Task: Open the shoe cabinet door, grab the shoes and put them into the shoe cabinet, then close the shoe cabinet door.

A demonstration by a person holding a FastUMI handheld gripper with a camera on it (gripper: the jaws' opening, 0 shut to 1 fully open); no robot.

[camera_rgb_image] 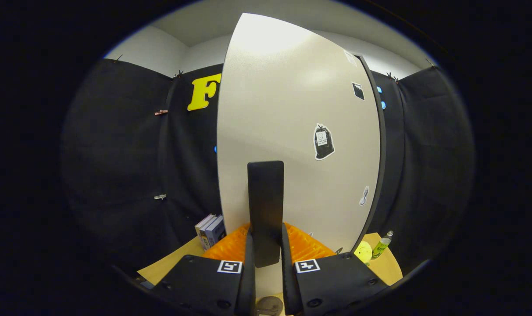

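Observation:
The white shoe cabinet door (301, 109) stands close in front of me, with a few small stickers on its face. A black upright handle bar (266, 193) is fixed to the door. My gripper (266, 239) is shut on the lower end of this handle, one finger pressing each side of it. A dark strip (382, 153) runs down the door's right side. I cannot tell how far the door stands from the cabinet body.
A tan tabletop (169, 263) lies below. Two or three books (211, 230) stand on it left of the door. A yellow ball (363, 252) and a green bottle (382, 245) sit to the right of the door's foot.

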